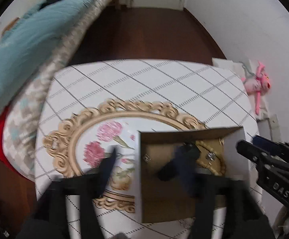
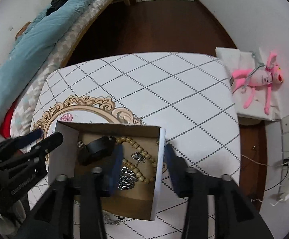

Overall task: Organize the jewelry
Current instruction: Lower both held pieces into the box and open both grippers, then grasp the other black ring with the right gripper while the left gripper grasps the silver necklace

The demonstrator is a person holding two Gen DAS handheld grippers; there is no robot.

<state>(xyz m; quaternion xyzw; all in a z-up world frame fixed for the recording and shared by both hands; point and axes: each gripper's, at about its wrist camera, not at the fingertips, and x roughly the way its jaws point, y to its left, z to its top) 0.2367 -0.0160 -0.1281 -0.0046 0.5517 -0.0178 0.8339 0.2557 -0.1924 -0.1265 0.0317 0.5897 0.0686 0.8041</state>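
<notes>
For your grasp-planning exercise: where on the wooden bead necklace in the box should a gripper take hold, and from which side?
Grip the wooden bead necklace on its far arc of beads near the box's back wall, coming straight down from above. The cardboard box has upright walls that block any sideways approach, and there the strand lies flat and clear of the silver chain that tangles with its near loops.

Soft, even indoor light, no hard shadows. Left view smears with motion blur; right view is sharper. Fisheye bends the edges, black vignette in every corner.
</notes>
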